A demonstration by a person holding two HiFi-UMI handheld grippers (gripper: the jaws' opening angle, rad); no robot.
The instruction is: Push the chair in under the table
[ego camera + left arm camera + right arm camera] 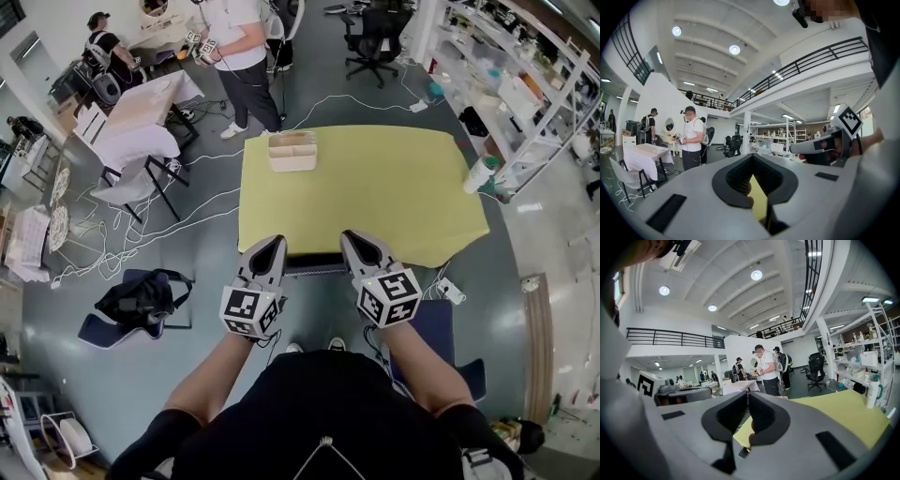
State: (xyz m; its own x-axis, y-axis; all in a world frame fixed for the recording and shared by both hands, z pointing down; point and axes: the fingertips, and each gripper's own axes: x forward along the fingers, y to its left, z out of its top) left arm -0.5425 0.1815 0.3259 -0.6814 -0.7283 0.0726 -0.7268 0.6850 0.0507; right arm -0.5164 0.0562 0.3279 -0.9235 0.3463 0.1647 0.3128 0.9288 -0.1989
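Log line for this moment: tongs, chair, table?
left tongs: shut, empty | right tongs: shut, empty | chair: backrest at table near edge, between tongs | contact: unclear

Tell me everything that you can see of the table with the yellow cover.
The table is rectangular, its top wholly under a pale yellow cover that looks like a smooth, flat sheet. Its legs are hidden. A light wooden-looking box stands near its far left corner and a white bottle at its right edge. A dark chair back lies along its near edge.
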